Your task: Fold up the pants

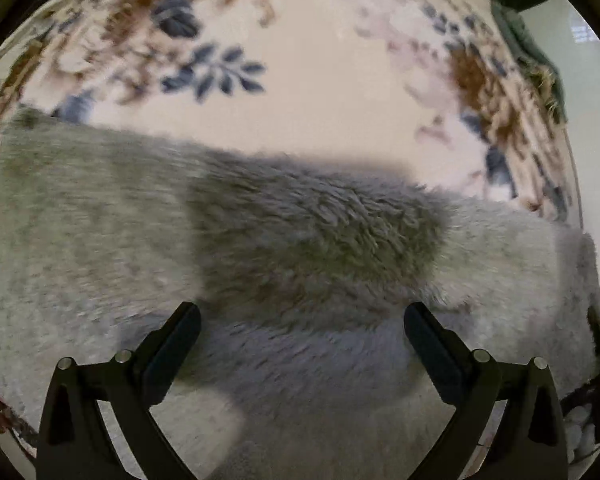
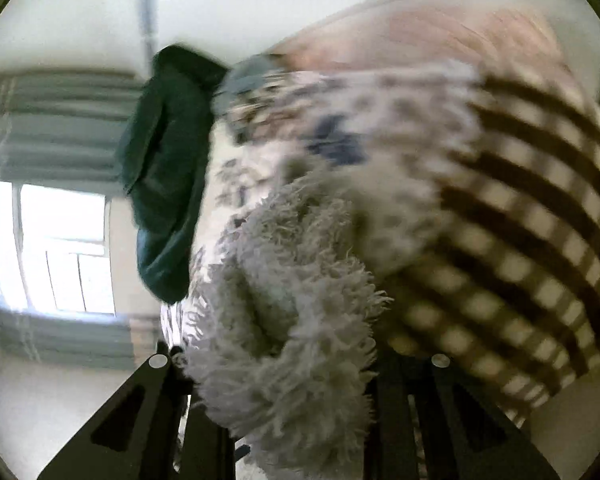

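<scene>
The pants (image 1: 284,248) are pale grey and fluffy. In the left wrist view they lie flat across a floral blanket (image 1: 324,80), filling the lower half. My left gripper (image 1: 302,320) hovers just above them, open and empty, its shadow falling on the fleece. In the right wrist view a bunch of the same fluffy fabric (image 2: 292,320) fills the space between the fingers of my right gripper (image 2: 296,364), which is shut on it and holds it lifted. The right fingertips are hidden by the fabric.
A dark green garment (image 2: 168,176) hangs at the bed's edge, also at the top right of the left wrist view (image 1: 528,36). A brown-checked cloth (image 2: 520,248) lies right of the lifted fabric. A window (image 2: 60,248) is at the left.
</scene>
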Motion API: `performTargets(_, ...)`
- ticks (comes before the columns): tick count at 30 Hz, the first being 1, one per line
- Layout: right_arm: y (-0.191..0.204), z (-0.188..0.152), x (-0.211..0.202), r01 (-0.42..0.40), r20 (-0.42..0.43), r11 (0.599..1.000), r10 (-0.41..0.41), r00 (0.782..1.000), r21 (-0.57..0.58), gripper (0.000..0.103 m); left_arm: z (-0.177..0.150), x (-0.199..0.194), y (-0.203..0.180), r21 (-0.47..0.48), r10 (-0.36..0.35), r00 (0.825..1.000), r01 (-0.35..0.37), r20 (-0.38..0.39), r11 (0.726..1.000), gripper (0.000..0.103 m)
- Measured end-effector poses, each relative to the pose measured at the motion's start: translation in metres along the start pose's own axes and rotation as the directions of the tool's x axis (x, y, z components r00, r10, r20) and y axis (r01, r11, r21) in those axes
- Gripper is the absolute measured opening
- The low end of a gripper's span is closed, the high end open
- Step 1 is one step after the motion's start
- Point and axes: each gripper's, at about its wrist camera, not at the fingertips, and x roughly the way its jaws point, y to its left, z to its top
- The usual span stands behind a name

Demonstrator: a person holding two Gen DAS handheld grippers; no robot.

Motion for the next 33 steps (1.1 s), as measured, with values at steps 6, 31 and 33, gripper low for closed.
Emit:
performTargets(6, 0.118, -0.057, 0.011, -0.004, -0.071, 0.973, -0.013, 0.997, -0.232, 0.023, -0.013, -0.058, 0.051, -0.059, -0.022, 0.998, 0.025, 0.057, 0.998, 0.103)
performTargets(31, 0.249, -0.412, 0.179, -0.023, -0.414, 0.634, -0.478, 0.775, -0.773, 0.087, -0.038, -0.143, 0.322, -0.276, -0.024, 0.982, 0.077, 0.189, 0.958, 0.103)
performTargets(33, 0.243, -0.379, 0.162, 0.092, -0.355, 0.671, -0.499, 0.791, -0.736, 0.087, -0.026, -0.149, 0.304, -0.232, -0.059, 0.976, 0.108, 0.210, 0.967, 0.103)
